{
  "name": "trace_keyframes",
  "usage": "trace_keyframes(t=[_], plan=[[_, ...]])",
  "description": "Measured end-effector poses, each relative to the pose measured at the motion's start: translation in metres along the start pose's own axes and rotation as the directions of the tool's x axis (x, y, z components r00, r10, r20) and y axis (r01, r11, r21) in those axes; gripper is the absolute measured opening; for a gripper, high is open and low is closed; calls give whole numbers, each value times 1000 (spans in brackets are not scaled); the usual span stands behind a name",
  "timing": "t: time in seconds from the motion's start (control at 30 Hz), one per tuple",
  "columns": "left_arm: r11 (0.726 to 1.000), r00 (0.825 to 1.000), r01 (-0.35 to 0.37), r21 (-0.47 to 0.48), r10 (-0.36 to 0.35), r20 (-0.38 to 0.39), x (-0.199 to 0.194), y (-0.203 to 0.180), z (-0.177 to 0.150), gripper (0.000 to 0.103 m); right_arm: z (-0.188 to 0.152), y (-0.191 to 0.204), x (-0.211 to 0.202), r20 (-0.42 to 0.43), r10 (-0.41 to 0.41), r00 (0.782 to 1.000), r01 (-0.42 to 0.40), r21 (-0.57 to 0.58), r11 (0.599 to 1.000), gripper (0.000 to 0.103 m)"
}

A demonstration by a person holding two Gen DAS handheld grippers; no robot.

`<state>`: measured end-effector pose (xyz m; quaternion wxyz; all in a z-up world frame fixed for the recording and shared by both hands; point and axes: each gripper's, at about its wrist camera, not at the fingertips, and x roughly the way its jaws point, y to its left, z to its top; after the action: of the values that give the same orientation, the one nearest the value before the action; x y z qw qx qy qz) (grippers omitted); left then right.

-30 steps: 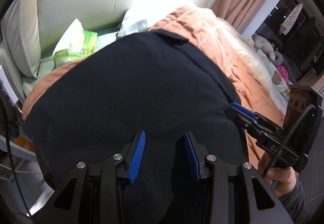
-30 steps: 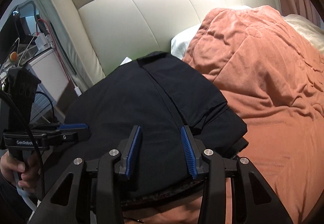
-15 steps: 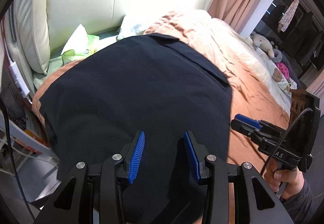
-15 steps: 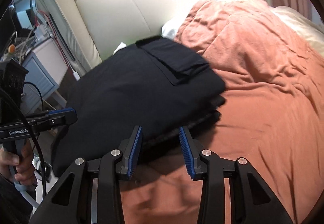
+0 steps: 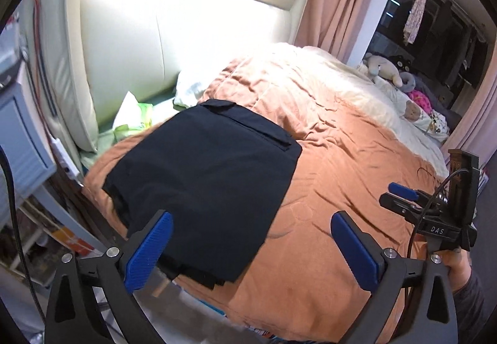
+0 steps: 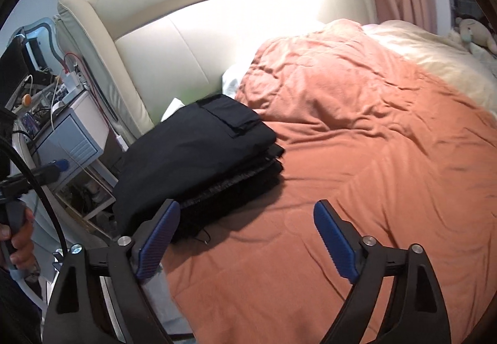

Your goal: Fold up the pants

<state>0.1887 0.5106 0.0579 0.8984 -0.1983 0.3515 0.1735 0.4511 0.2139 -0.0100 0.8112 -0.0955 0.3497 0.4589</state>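
Observation:
The black pants (image 5: 205, 176) lie folded in a flat rectangular stack on the orange blanket (image 5: 335, 188), near the bed's left edge by the headboard. In the right wrist view the pants (image 6: 198, 160) show several stacked layers. My left gripper (image 5: 251, 226) hangs above and in front of the stack, its jaws opening wide with nothing between them. My right gripper (image 6: 248, 219) is also raised off the bed, jaws opening, nothing held. The right gripper (image 5: 400, 191) shows at the right edge of the left wrist view, a hand on its handle.
A cream padded headboard (image 6: 217, 30) stands behind the pants. A bedside cabinet (image 6: 71, 132) with cables sits left of the bed. A green packet (image 5: 136, 117) and white pillow (image 5: 189, 89) lie near the headboard. Stuffed toys (image 5: 385, 70) rest at the far side.
Both grippers rose and pulled back from the pants, and their jaws spread wide. The folded pants now lie free on the blanket, smaller in both views.

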Motion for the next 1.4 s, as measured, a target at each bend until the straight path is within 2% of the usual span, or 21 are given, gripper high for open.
trace_keyframes(t=[0.07,0.13,0.43,0.67,0.97,1.4], plan=[[1000,1000,-12,12,12,-3,-9,-7,-3,102,-6,3,-17,7,-20,1000,20,-8,1000,95],[1000,1000,-19,21,19,0,-19,-14,-5,102,-11,8,-36,26,-52,998,52,-24,998,103],[999,999,-17,43,16,30,-57,-37,-17,102,-38,25,-110,94,-91,991,94,-36,995,103],[997,998,-1,80,-5,69,-83,-61,-36,102,-64,26,-159,106,-94,990,96,-20,995,103],[992,992,0,127,-15,124,-105,-99,-75,102,-103,35,-222,123,-160,979,162,-3,987,103],[980,987,29,196,-59,149,-116,-143,-143,102,-171,42,-297,156,-194,969,191,31,981,103]])
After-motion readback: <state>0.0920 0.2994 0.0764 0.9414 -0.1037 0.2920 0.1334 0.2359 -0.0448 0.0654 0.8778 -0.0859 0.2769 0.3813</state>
